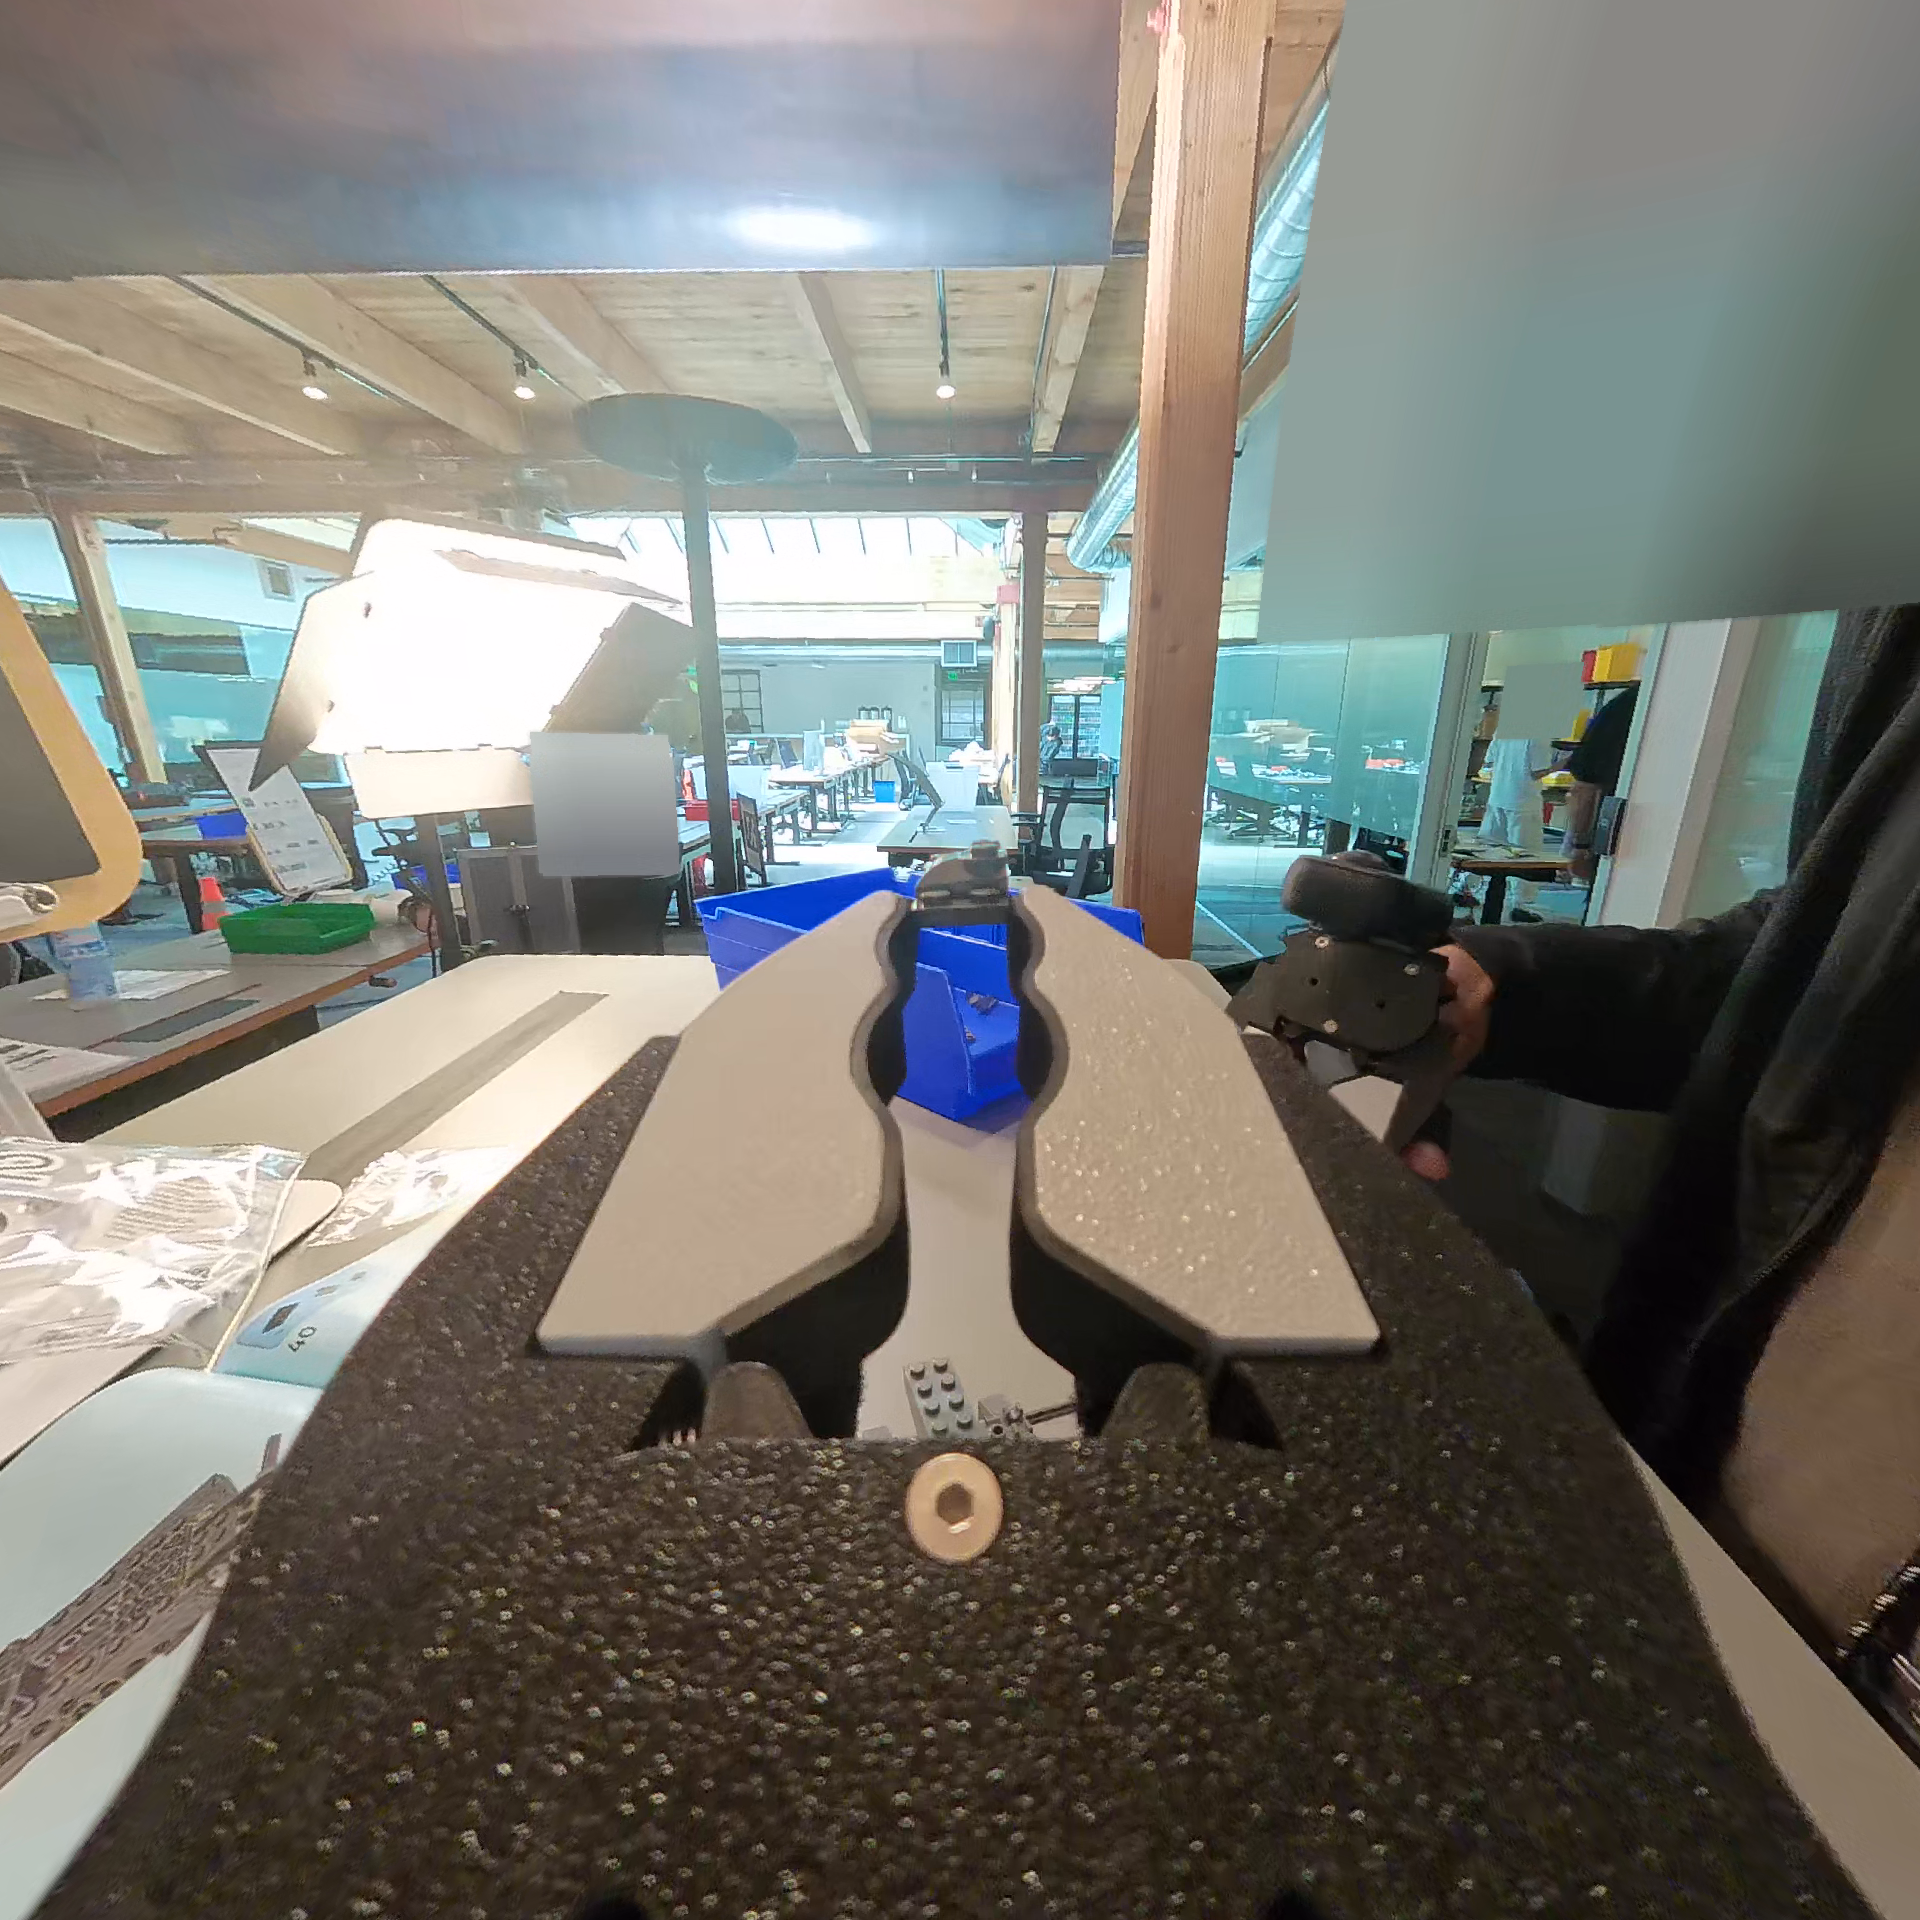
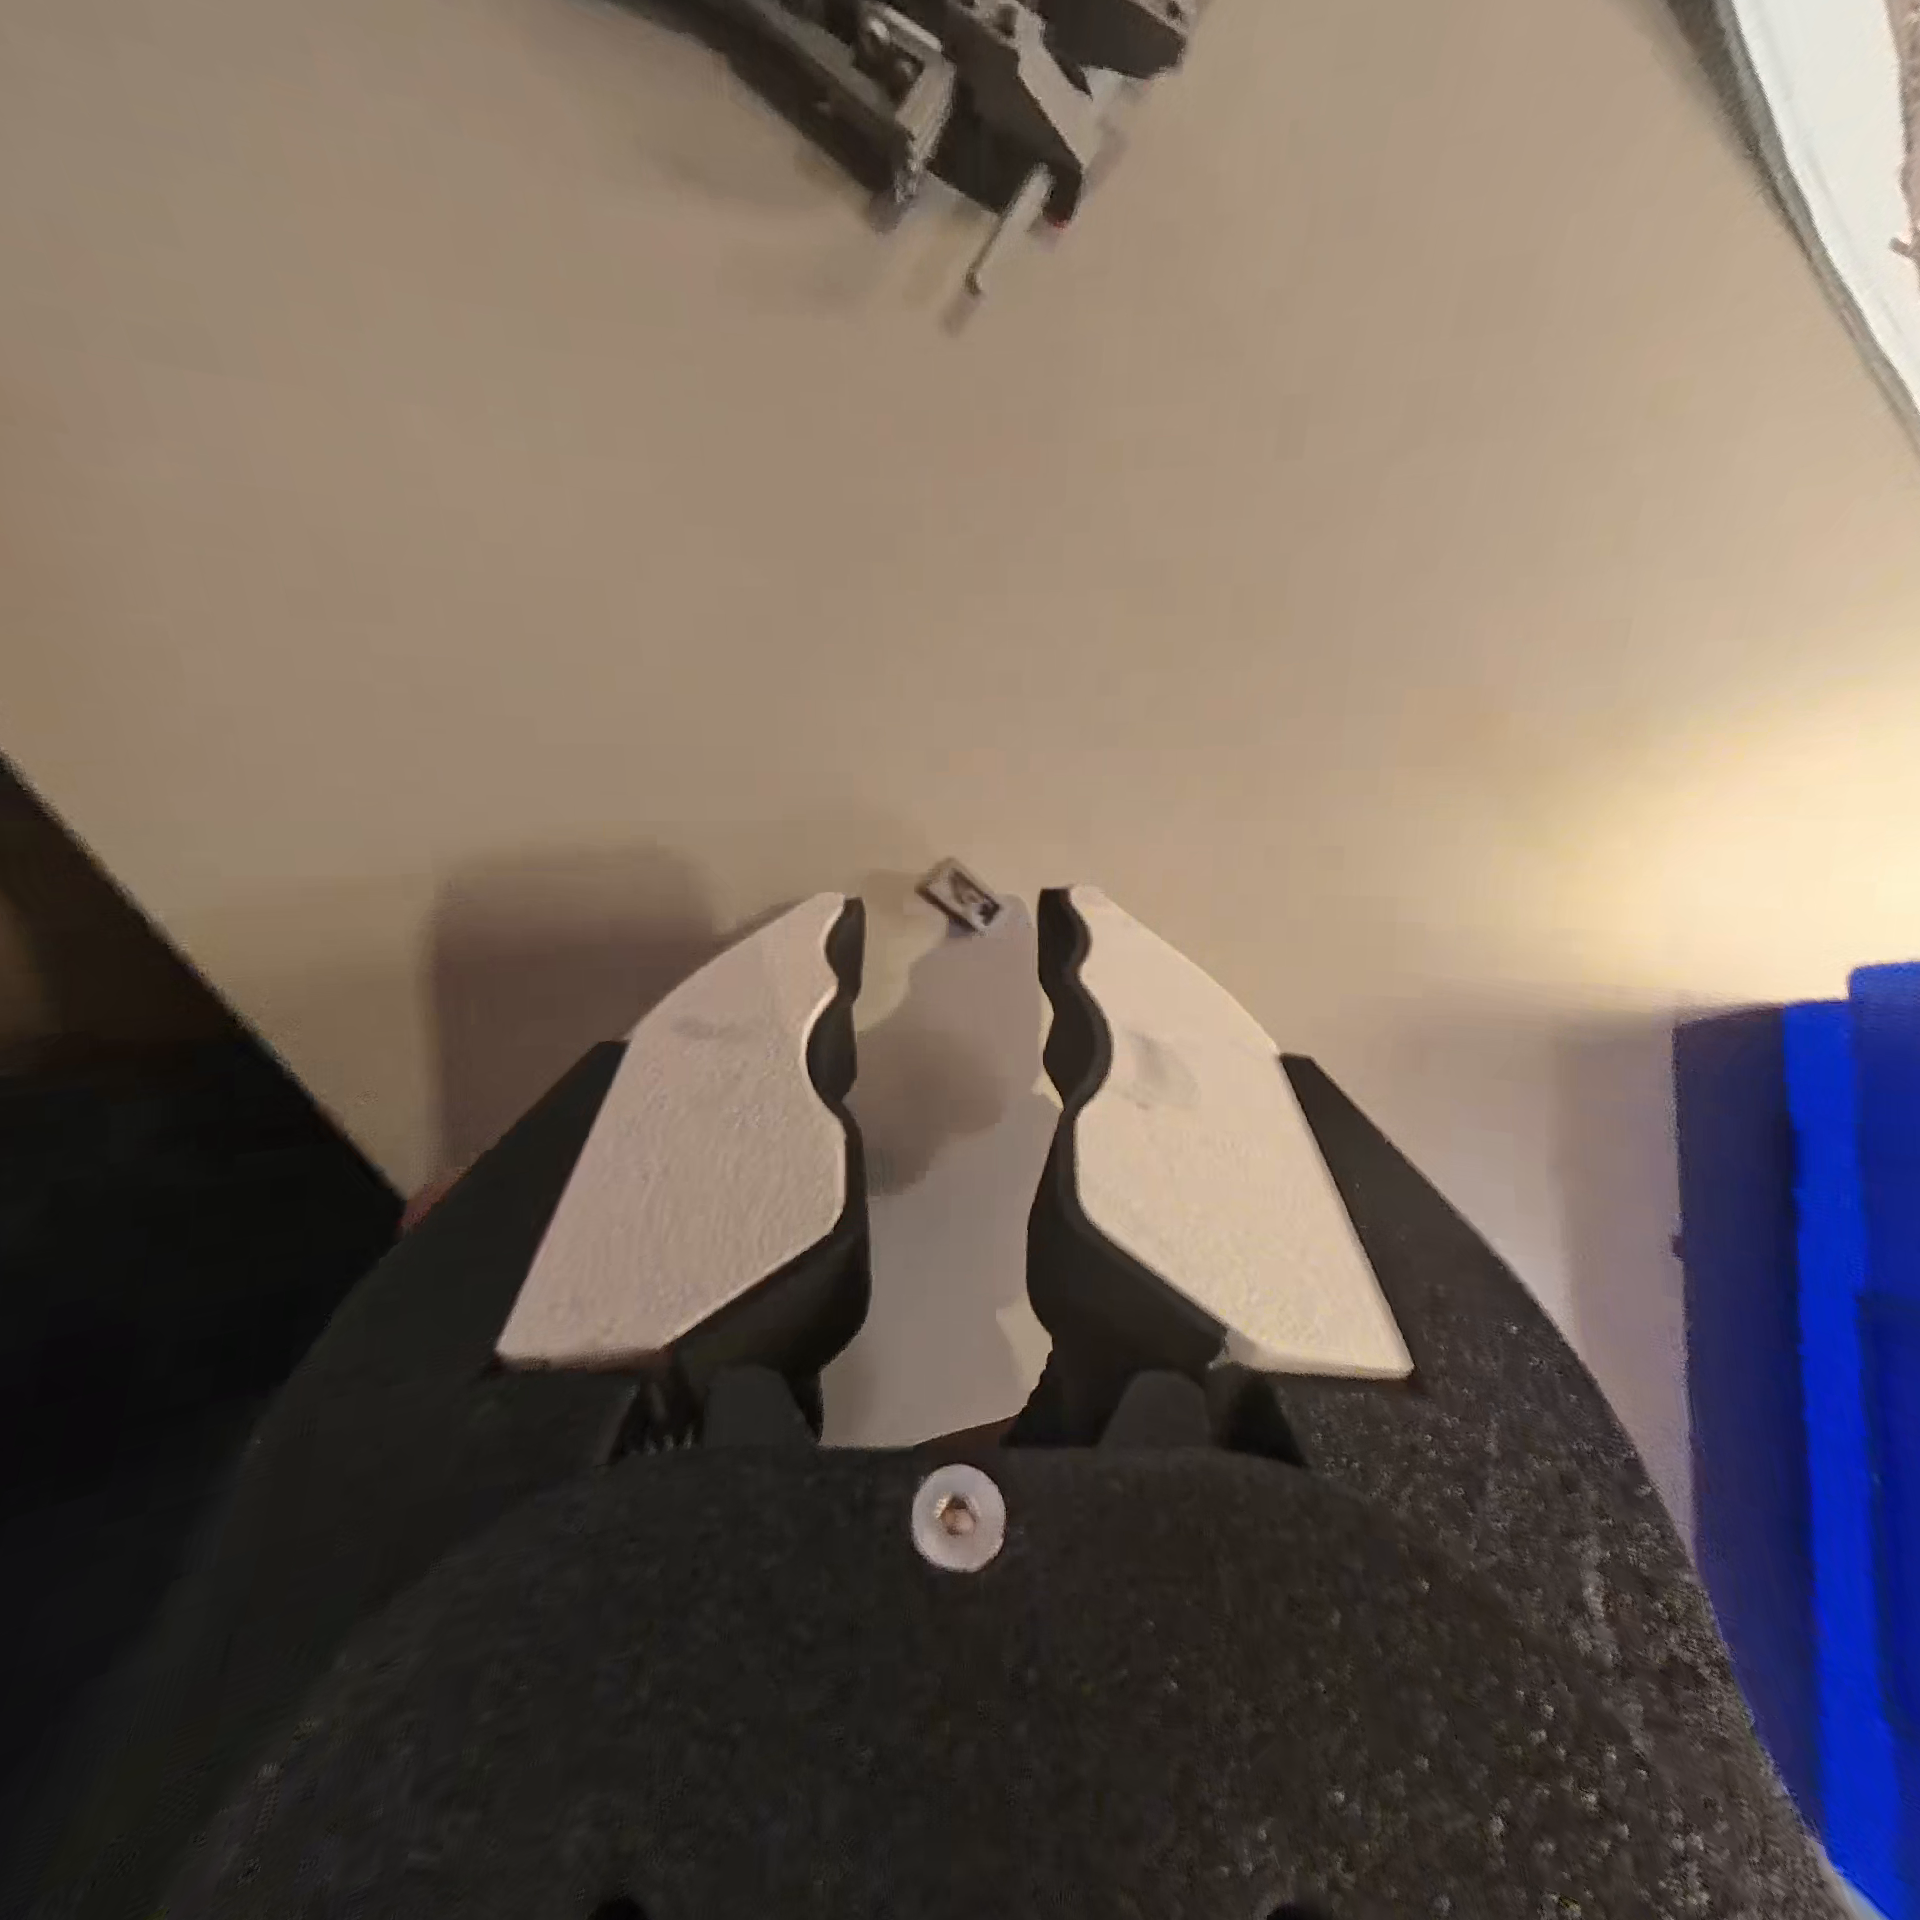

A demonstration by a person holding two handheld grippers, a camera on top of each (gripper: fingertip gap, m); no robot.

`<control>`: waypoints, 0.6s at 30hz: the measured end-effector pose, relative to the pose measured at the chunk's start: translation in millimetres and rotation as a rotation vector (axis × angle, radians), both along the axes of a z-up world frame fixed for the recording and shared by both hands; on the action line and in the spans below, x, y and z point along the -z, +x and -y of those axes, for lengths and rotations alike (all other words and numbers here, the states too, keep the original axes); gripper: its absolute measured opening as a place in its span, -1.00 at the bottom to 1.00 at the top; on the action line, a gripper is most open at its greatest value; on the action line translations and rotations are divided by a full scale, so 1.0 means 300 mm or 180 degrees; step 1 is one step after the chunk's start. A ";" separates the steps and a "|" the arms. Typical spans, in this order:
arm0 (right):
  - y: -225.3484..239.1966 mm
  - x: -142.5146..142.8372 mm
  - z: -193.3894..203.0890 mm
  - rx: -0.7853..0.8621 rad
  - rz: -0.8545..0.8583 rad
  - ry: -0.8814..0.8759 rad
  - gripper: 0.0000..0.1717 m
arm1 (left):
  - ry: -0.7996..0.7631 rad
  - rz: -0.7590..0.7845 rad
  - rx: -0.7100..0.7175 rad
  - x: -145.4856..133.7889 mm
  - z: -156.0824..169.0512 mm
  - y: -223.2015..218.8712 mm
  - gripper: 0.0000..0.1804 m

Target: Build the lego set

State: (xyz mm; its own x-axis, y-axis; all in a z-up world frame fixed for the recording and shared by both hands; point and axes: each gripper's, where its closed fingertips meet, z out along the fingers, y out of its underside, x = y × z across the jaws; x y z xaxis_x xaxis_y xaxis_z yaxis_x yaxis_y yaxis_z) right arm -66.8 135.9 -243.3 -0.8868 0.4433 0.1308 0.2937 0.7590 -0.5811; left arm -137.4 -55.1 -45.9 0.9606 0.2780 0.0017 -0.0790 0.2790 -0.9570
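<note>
Gripping a small grey toy-brick assembly (image 1: 961,883) at its tips, the left gripper (image 1: 961,906) has its fingers narrowly apart, pressed on the piece's two sides. A blue bin (image 1: 790,930) lies beyond, at 12 o'clock. The right gripper (image 2: 951,909) hangs open over the white table (image 2: 1039,520); a tiny grey plate piece (image 2: 961,896) lies loose between its tips, touching neither. A larger grey brick build (image 2: 977,94) sits at 12 o'clock.

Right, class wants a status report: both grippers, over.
Left gripper clamps small grey brick assembly above blue bin. Right gripper open over tiny dark piece on table.
</note>
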 end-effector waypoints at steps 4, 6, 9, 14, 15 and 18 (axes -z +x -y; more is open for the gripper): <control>-0.006 0.028 0.000 0.0166 0.0116 0.0045 -0.62 | -0.0056 0.0038 0.0010 0.020 -0.011 -0.007 -0.82; -0.003 0.040 0.014 0.0142 0.0120 0.0048 -0.69 | -0.0047 0.0044 0.0025 0.020 -0.010 -0.006 -0.82; -0.028 0.043 0.019 0.0211 -0.0032 0.0100 -0.89 | -0.0064 0.0051 0.0025 0.024 -0.010 -0.008 -0.82; -0.038 0.039 0.038 0.0184 -0.0058 0.0014 -0.89 | -0.0068 0.0041 0.0031 0.022 -0.010 -0.005 -0.82; -0.035 0.034 0.054 0.0170 -0.0012 -0.0086 -0.89 | -0.0084 0.0036 0.0028 0.023 -0.011 -0.004 -0.82; 0.005 0.002 0.148 0.0047 0.0488 -0.0639 -0.89 | -0.0098 0.0040 0.0033 0.025 -0.013 -0.003 -0.82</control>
State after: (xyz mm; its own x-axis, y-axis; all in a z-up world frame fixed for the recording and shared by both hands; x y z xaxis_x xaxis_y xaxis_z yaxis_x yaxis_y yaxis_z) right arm -65.4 91.6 -244.0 -0.8827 0.4599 -0.0968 0.4004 0.6279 -0.6674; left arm -138.4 -51.1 -53.3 0.9634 0.2680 0.0054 -0.0642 0.2503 -0.9660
